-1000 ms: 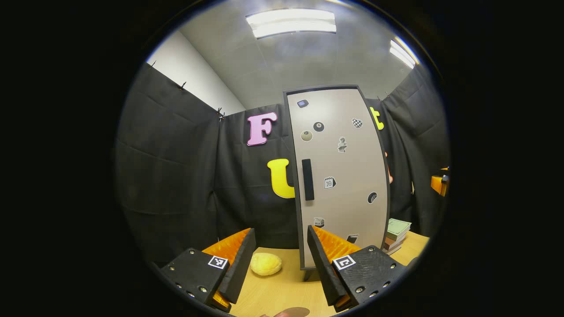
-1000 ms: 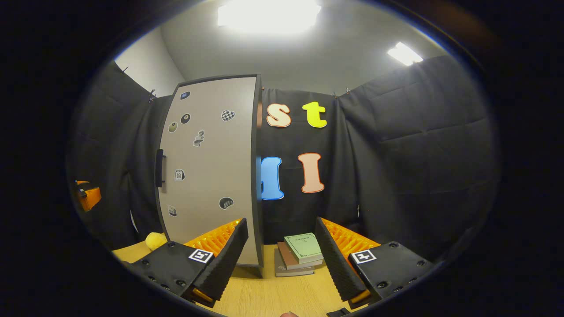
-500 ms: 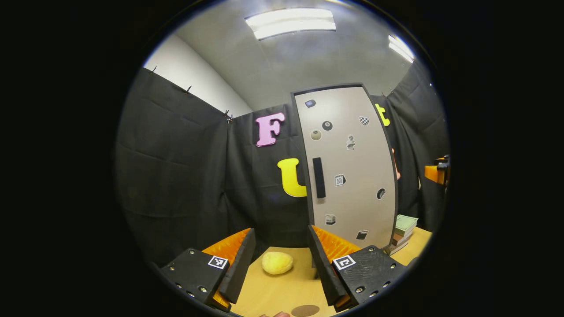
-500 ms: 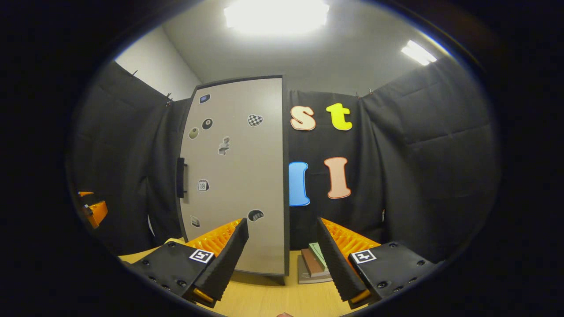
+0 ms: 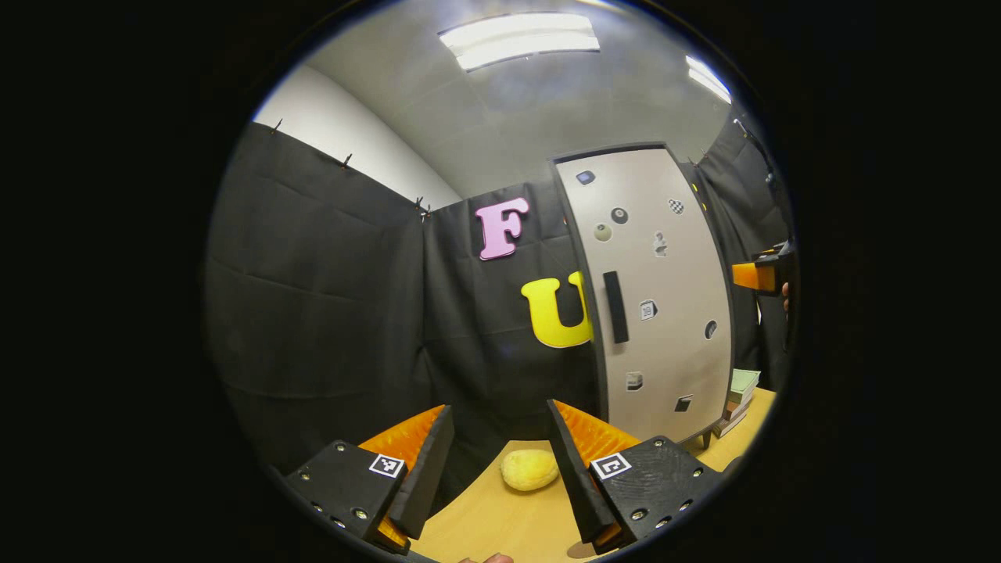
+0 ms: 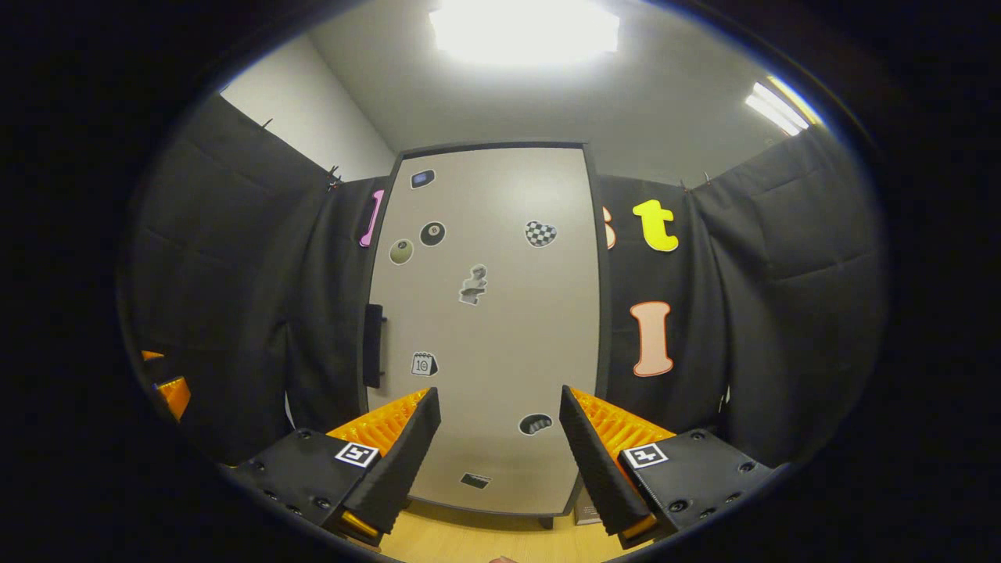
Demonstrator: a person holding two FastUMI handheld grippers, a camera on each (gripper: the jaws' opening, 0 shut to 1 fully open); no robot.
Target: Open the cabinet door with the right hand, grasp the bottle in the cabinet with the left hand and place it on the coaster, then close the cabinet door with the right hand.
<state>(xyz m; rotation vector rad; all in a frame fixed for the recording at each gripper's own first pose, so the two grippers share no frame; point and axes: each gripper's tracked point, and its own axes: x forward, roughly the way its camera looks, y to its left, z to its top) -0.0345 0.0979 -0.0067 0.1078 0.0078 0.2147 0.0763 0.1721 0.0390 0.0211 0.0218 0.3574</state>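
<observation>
Step in hand, by my reading: reach for handle to open cabinet door (image 6: 489, 328).

Door shut, facing right gripper (image 6: 500, 453); fingers spread, nothing between them, short of door.

Handle (image 6: 374, 346): black vertical bar on door's left edge, mid-height. Gripper aims right of it: shift toward handle, straddle bar, pinch firmly, pull along hinge arc.

Left gripper (image 5: 500, 461) spread, empty, left of door, over table (image 5: 508, 524). Keep it outside swing path.

Bottle presumably behind door, unseen. Yellow lump (image 5: 529, 469) sits left of door's foot.

Grey cabinet door (image 6: 500, 328) shut, upright, black handle (image 6: 374, 346) left
</observation>
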